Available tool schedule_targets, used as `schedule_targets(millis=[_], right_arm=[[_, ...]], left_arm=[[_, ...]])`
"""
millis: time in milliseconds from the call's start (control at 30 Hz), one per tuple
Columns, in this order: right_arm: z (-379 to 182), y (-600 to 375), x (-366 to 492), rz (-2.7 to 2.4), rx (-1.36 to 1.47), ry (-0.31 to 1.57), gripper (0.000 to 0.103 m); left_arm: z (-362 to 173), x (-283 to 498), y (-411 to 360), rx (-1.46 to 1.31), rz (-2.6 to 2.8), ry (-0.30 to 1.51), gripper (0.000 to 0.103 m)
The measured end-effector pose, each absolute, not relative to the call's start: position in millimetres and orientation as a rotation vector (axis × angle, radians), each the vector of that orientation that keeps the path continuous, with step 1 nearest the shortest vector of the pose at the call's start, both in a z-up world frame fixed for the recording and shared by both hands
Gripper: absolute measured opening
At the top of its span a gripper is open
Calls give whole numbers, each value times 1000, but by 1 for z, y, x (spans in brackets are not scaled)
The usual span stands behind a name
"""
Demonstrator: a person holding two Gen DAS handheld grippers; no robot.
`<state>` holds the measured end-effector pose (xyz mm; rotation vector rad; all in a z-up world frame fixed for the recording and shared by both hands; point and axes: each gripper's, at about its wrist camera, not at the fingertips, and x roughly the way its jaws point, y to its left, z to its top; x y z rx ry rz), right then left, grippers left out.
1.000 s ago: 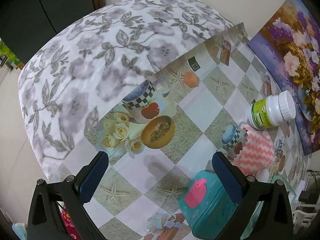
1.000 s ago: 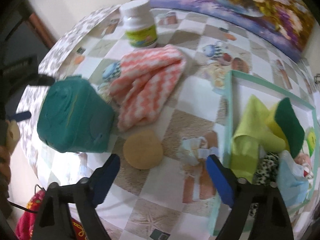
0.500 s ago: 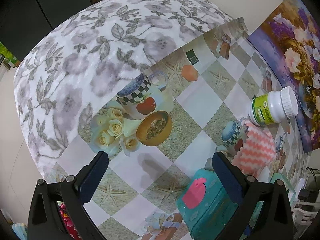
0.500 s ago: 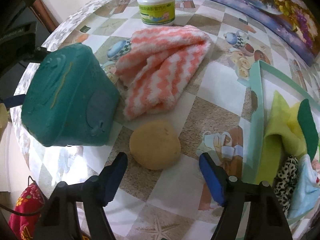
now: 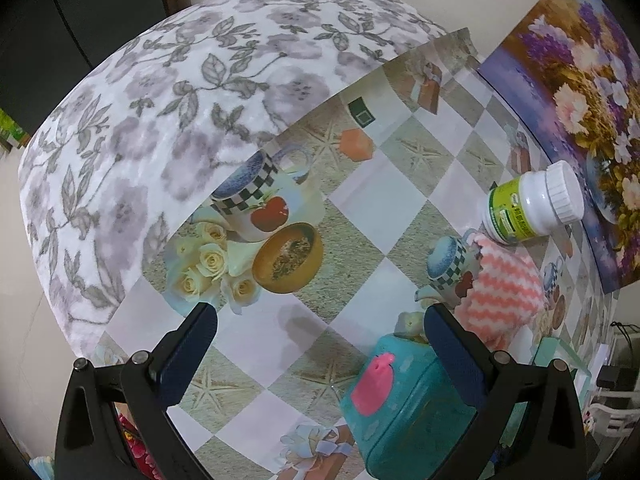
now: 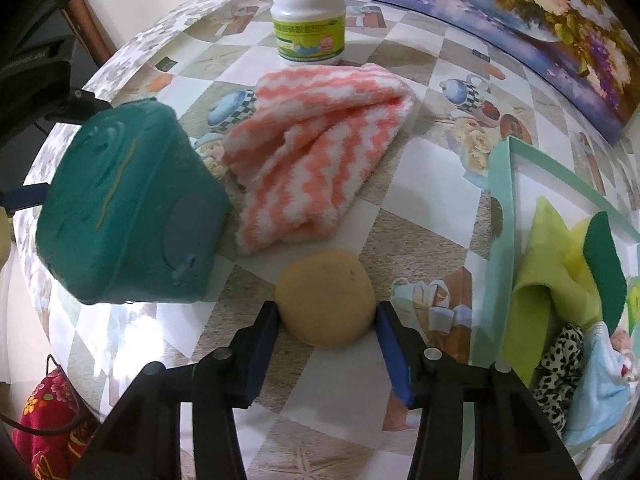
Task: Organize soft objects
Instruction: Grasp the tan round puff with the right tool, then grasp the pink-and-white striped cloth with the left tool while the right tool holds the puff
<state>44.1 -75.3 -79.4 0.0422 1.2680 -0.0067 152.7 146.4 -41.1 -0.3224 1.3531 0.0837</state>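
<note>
Left wrist: checkered tablecloth (image 5: 384, 196) (floral edge)

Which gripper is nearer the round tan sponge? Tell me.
Right. The right gripper is closing its fingers either side of the round tan sponge; the left gripper hovers open beyond the teal box.

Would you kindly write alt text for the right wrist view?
The right tool is closing around a round tan sponge on the patterned table. Behind lie a pink-and-white zigzag cloth, a teal box and a white bottle.
</note>
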Motion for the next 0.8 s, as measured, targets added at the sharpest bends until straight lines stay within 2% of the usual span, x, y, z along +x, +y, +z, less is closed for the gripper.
schedule_targets(millis=[433,800], right_arm=[[-53,-99,44,-34,95,1219,52],[-25,-127,35,-123,145,1145,52]], left_arm=[[-8,152,128,-338,-16,1211,103],[24,147,82,-229,-151,1099,103]])
